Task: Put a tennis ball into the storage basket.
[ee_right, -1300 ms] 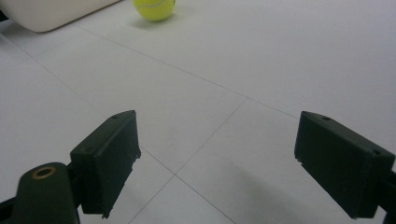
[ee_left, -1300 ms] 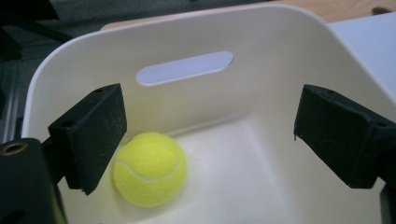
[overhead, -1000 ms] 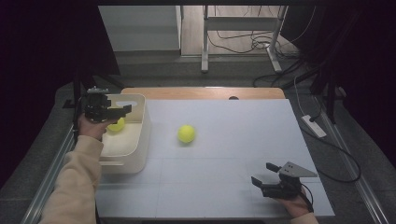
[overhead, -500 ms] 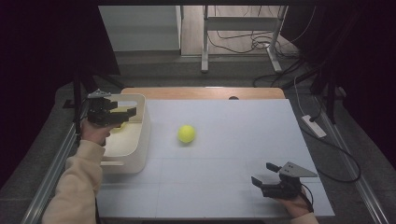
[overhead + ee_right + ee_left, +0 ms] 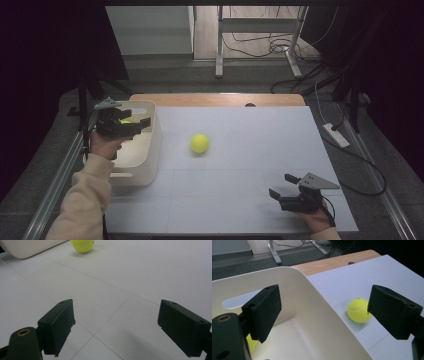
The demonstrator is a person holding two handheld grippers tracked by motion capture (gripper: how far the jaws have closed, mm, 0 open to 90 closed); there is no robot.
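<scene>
Lifted clear of the bin [image 5: 150, 150], the left gripper [image 5: 142, 125] is held empty with jaws narrowing, one tennis ball [image 5: 252, 342] left inside.

Lab, dark curtains [image 5: 60, 45], floor cables [image 5: 260, 47]

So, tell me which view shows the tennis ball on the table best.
The left gripper view: the tennis ball sits close, sharp and whole beside the white bin. The high view shows it small on the white table. The right gripper view has it cut off at the top edge.
</scene>
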